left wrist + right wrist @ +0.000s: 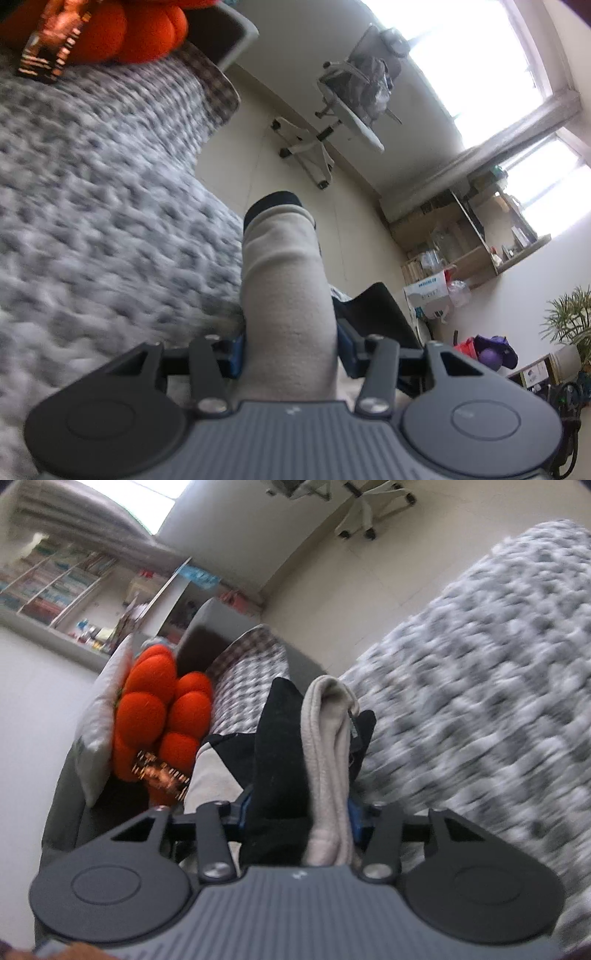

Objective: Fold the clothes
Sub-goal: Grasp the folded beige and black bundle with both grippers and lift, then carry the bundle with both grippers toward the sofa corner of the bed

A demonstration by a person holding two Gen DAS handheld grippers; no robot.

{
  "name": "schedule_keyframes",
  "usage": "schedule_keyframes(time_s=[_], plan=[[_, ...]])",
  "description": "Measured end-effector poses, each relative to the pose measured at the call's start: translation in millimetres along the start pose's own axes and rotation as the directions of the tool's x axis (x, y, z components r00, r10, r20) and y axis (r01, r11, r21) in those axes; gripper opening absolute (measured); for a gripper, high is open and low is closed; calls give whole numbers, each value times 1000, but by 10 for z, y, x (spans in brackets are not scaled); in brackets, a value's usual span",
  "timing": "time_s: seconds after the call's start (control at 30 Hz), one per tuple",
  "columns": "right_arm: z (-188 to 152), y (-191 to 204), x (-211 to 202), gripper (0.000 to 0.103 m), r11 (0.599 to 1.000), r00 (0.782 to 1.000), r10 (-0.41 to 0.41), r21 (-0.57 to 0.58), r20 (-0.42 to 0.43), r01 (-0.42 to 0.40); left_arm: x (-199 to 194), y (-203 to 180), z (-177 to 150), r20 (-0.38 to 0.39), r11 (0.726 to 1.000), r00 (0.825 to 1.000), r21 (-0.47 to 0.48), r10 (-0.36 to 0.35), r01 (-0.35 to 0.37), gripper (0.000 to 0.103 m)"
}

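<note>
Beige-and-black garment (286, 295) clamped in both grippers' jaws, left (288, 354) and right (299, 823).

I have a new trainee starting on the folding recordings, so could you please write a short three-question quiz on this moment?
1. True or false: the left tool is shut on beige cloth.
2. Which two colours of cloth does the right tool pinch? A) beige and black B) red and white C) blue and green
3. What orange thing lies at the far end of the grey blanket?

Key:
1. True; the cloth fills the gap between its fingers.
2. A; the garment shows a beige fold beside a black one.
3. A lumpy orange cushion, next to a checked cloth.
</note>
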State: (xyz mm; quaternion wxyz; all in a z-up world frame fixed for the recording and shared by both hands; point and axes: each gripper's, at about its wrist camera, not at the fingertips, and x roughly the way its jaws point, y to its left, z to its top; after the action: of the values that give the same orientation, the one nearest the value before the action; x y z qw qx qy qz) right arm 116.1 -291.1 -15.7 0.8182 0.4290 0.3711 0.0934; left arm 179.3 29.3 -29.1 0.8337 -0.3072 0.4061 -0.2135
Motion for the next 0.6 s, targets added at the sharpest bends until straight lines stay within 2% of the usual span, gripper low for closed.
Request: schedule_keyframes(time_s=[0.2,0.4,0.6], plan=[[-254,354,138,50,998,996,36,-45,-82,-40,-546,252,24,29,998,999,-61,32,-30,49],[-588,550,165,51,995,988,36,-87,-152,-49,-972,501,-204,22,993,998,-96,67,-64,49],[-890,498,256,52,990,973,-43,-141,-229,11,-1077,782,-484,10,991,998,-115,64,-62,50]])
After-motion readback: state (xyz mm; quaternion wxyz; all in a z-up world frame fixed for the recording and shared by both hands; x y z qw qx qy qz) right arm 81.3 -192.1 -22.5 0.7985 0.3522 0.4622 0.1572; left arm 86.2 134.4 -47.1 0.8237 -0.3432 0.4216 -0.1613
